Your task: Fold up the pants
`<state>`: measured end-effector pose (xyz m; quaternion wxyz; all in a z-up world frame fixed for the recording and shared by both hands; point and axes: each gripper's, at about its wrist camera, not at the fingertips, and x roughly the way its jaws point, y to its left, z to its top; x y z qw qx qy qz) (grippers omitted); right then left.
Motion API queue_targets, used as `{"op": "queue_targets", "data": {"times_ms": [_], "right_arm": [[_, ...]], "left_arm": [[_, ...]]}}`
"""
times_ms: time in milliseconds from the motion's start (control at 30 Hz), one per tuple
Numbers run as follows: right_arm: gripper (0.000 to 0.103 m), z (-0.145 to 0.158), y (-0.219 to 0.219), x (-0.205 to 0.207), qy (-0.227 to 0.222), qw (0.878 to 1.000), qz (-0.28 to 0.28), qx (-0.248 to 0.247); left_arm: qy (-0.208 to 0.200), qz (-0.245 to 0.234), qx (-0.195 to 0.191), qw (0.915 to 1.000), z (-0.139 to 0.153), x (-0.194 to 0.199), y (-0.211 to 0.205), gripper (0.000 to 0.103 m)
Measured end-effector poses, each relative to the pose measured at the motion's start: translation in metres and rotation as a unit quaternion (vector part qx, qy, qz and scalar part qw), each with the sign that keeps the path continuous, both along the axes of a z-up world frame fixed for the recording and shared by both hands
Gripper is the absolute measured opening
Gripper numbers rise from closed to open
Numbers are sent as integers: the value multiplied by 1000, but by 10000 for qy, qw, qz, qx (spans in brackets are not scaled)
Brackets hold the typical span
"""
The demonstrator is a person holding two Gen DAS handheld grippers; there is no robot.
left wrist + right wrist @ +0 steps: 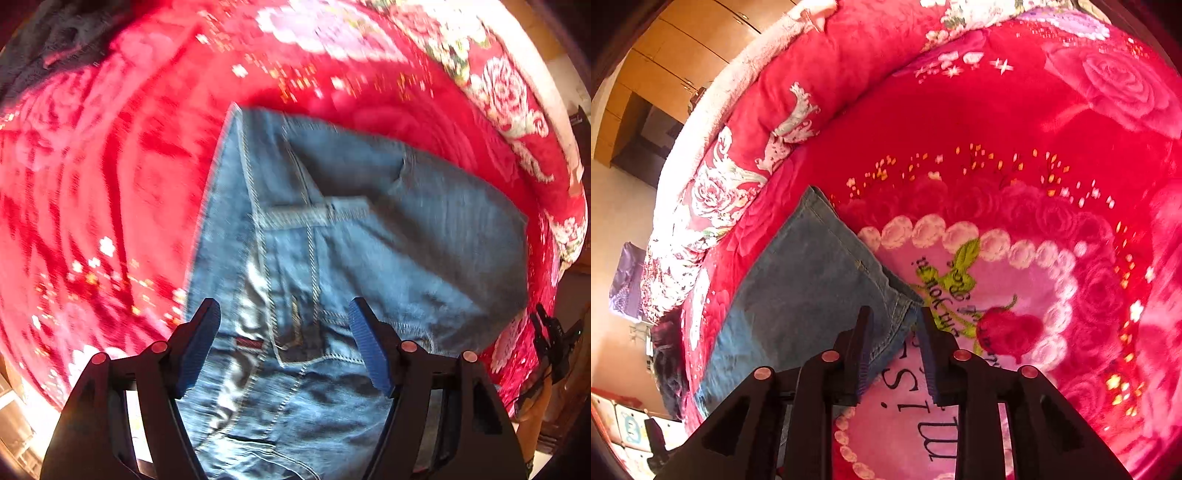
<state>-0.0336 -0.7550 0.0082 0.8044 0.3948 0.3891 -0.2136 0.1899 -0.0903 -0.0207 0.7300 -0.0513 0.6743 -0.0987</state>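
Blue jeans [351, 229] lie folded over on a red flowered blanket [110, 166]. In the left wrist view my left gripper [284, 314] is open, its blue-padded fingers [201, 343] spread just above the waistband and pocket area, holding nothing. In the right wrist view the jeans [798, 291] lie to the left, and my right gripper [895, 317] hovers over their near edge with a narrow gap between the jaws. A denim edge sits in that gap; I cannot tell if it is gripped.
The blanket's edge [713, 173] drops off at the left in the right wrist view, with wooden cabinets [665, 48] beyond. A pink heart panel with lettering [979, 295] lies under the right gripper. A dark garment [48, 40] lies at the far left corner.
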Motion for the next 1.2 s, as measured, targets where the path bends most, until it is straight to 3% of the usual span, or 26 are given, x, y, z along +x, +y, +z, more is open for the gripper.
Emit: {"op": "queue_targets", "data": {"times_ms": [67, 233, 333, 633, 700, 867, 933, 967, 1033, 1067, 1100, 1200], "right_arm": [[47, 14, -5, 7, 89, 9995, 150, -255], [55, 28, -5, 51, 165, 9975, 556, -394], [58, 23, 1, 93, 246, 9957, 823, -352], [58, -7, 6, 192, 725, 9848, 1421, -681], [60, -15, 7, 206, 809, 9817, 1573, -708], [72, -25, 15, 220, 919, 9757, 1677, -1065], [72, -27, 17, 221, 973, 9736, 1682, -1195], [68, -27, 20, 221, 1055, 9708, 1728, -1287], [46, -24, 24, 222, 1372, 9618, 1760, -1584], [26, -22, 23, 220, 1371, 9627, 1732, -1561], [14, -18, 20, 216, 1288, 9667, 1703, -1413], [10, -3, 28, 206, 1205, 9657, 1708, -1542]], "left_arm": [[-48, 226, -16, 9997, 14, 26, 17, 74], [744, 292, -386, 9961, -2, 69, 19, 78], [912, 230, -77, 9955, -19, 78, 2, 78], [1070, 867, -556, 9889, -35, 124, 10, 78], [1199, 845, -637, 9871, -45, 128, 8, 78], [1468, 456, -274, 9877, -77, 132, -16, 78], [1376, 264, -154, 9900, -80, 131, -27, 80], [1293, 160, -99, 9914, -79, 130, -32, 80], [1047, 23, -36, 9945, -71, 128, -38, 68], [933, -56, 95, 9956, -68, 127, -43, 44], [829, -165, 273, 9960, -65, 125, -46, 25], [192, -499, 815, 9952, -49, 109, -58, 21]]}}
